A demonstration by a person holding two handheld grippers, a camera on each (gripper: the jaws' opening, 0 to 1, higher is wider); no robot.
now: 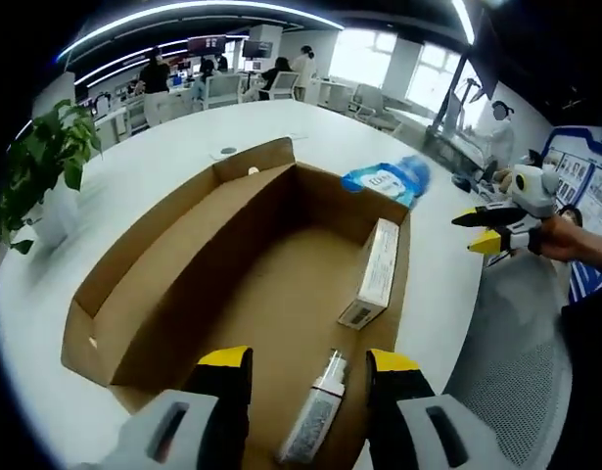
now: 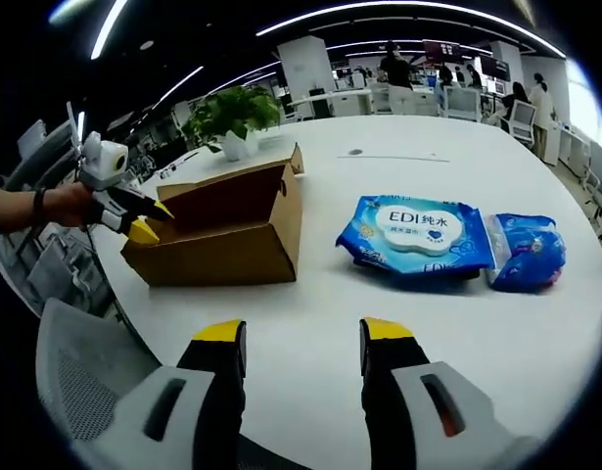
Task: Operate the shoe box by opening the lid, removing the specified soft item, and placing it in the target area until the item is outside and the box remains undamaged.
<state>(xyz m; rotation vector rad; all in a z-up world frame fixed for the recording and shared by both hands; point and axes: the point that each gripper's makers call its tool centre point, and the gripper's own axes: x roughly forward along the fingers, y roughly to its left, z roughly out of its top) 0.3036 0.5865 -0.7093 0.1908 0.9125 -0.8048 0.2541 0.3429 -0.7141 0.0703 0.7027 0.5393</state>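
Left gripper [image 1: 308, 362] over open shoe box [image 2: 222, 230], jaws apart, grasping nothing. Wipes pack [image 2: 416, 233] outside box, flat on white tabletop [image 2: 320, 294], far right. Right gripper [image 2: 302, 333] jaws apart, empty.

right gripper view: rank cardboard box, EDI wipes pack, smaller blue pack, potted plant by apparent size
1. cardboard box
2. EDI wipes pack
3. smaller blue pack and potted plant: look alike; the plant sits farther back, so unranked.

White round table [image 2: 379, 294] — carries open shoe box [image 2: 222, 230], two blue wipe packs [image 2: 415, 233] (side by side), potted plant [image 2: 232, 122].
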